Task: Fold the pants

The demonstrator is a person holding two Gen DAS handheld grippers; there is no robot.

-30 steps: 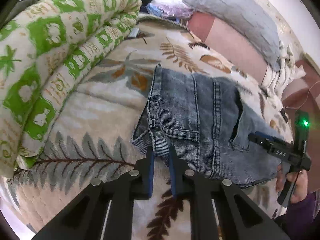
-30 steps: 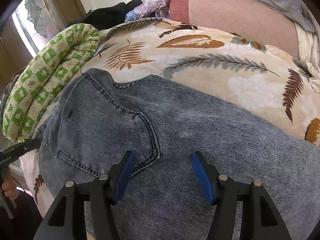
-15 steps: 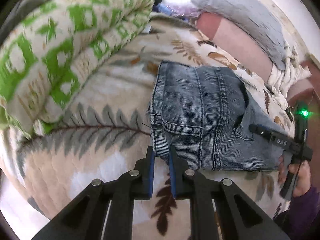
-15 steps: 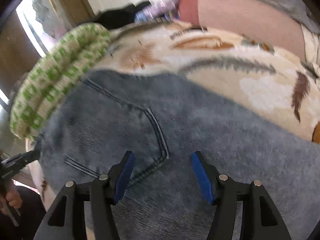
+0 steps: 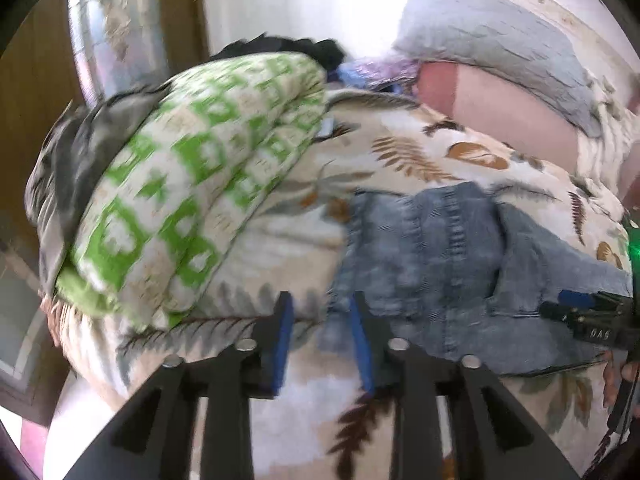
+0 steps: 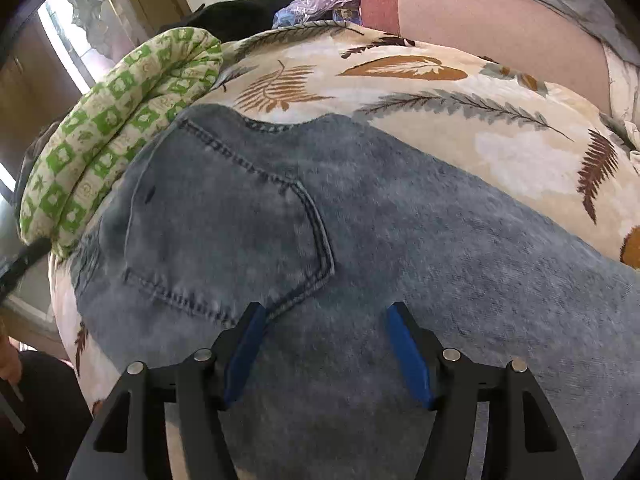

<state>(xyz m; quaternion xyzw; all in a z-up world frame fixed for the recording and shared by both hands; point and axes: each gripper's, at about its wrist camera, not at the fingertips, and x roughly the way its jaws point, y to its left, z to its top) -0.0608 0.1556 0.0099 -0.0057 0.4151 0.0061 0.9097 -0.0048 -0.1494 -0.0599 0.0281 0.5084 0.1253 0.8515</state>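
The folded blue denim pants (image 5: 452, 264) lie on the leaf-print bedspread (image 5: 400, 152). In the left wrist view my left gripper (image 5: 320, 320) is open, its blue pads apart at the pants' near left corner, holding nothing. The right gripper (image 5: 588, 312) shows at that view's right edge over the pants. In the right wrist view the pants (image 6: 360, 220) fill the middle, back pocket up. My right gripper (image 6: 324, 332) is open just above the denim near the pocket's lower corner.
A rolled green-and-white quilt (image 5: 192, 200) lies left of the pants, also in the right wrist view (image 6: 112, 128). Pink and grey pillows (image 5: 500, 80) sit at the bed's far end. Dark clothes (image 6: 240, 12) are piled behind. The bed edge runs along the near left.
My left gripper has opened and let go of the pants' corner, and the view has tilted up. The right gripper stays open over the denim.
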